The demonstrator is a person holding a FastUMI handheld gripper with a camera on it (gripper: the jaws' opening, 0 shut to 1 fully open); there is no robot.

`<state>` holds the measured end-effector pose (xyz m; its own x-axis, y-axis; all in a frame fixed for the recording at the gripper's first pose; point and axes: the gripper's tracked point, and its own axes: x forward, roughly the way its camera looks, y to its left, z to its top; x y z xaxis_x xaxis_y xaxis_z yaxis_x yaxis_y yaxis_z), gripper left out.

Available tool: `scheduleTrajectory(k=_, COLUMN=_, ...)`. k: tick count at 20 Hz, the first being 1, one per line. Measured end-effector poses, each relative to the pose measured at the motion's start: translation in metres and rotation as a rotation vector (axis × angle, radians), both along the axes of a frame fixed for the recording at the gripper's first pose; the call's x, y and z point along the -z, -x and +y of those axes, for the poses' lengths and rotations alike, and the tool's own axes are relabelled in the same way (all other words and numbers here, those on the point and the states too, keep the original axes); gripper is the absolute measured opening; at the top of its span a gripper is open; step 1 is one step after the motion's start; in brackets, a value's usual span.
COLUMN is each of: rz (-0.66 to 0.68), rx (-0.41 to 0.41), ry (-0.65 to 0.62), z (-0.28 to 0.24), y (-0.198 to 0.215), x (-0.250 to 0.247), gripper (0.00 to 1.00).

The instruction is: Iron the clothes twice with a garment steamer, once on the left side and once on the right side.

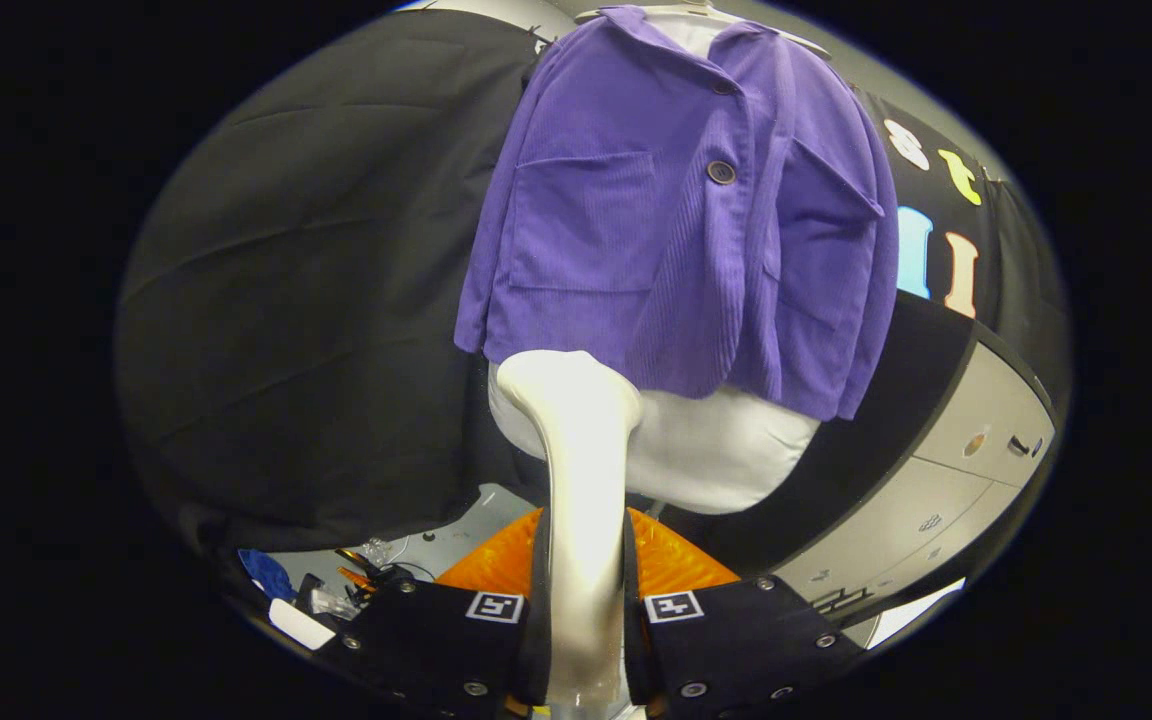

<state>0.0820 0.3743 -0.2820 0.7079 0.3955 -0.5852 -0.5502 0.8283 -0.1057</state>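
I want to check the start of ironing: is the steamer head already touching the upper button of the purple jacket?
No. The steamer, clamped between the gripper fingers, has its head at the purple jacket's lower hem, far below the upper button.

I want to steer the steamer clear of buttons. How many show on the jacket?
2. One button sits mid-chest between the pockets; another just below the collar. The jacket folds may hide more. The gripper is shut on the steamer.

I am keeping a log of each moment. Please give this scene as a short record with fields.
gripper: shut on steamer
steamer: white, handle between the fingers, head at the jacket's lower hem
jacket: purple, buttoned, two chest pockets, hanging on a white dress form
backdrop: black cloth
side: pale cabinet
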Motion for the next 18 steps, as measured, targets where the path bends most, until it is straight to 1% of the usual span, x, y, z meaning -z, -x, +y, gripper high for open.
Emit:
scheduleTrajectory(k=4, rz=0.02, rx=0.039, ry=-0.015, z=-0.046, y=0.014, x=-0.013, gripper=0.3)
scheduleTrajectory(k=7, rz=-0.012, rx=0.095, ry=-0.047, z=-0.092, y=0.018, x=-0.036, gripper=0.3)
scheduleTrajectory(k=12, rz=-0.072, rx=0.216, ry=-0.086, z=-0.185, y=0.015, x=-0.088, gripper=0.3)
scheduleTrajectory(k=14, rz=-0.116, rx=0.26, ry=-0.116, z=-0.223, y=0.016, x=-0.113, gripper=0.3)
scheduleTrajectory(k=18, rz=-0.175, rx=0.324, ry=-0.16, z=-0.292, y=0.038, x=-0.156, gripper=0.29)
